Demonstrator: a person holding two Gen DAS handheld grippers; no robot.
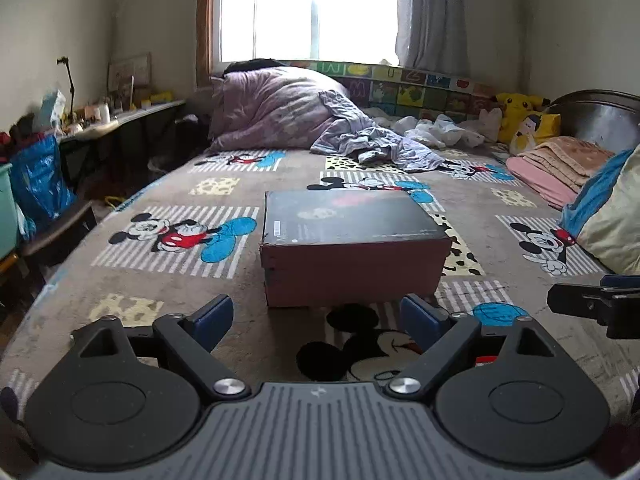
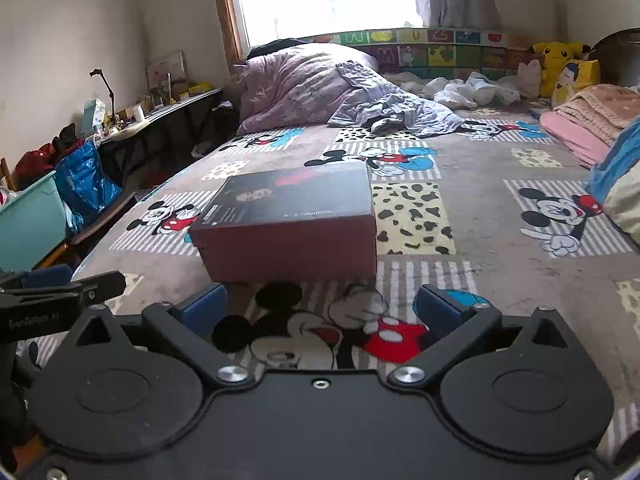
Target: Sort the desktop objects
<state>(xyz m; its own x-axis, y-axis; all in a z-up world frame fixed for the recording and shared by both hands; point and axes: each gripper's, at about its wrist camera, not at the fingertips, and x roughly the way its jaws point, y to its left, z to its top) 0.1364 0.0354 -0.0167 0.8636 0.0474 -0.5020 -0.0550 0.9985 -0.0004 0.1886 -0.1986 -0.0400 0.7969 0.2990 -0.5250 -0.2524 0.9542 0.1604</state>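
Note:
A closed cardboard box [image 1: 352,244] with a black lid and reddish-brown sides lies on the Mickey Mouse bed sheet [image 1: 180,236], straight ahead of both grippers. It also shows in the right wrist view [image 2: 292,224]. My left gripper [image 1: 318,316] is open and empty, its blue pads just short of the box's near side. My right gripper [image 2: 320,308] is open and empty, also just short of the box. The right gripper shows at the right edge of the left wrist view [image 1: 596,304], and the left gripper at the left edge of the right wrist view [image 2: 52,288].
A purple duvet [image 1: 280,112] is heaped at the far end under the window. Folded pink blankets [image 1: 560,164], a blue-and-cream pillow [image 1: 608,212] and a Pikachu plush [image 1: 516,112] lie at the right. A cluttered desk [image 1: 120,116], blue bag [image 1: 36,184] and teal bin [image 2: 28,216] stand left of the bed.

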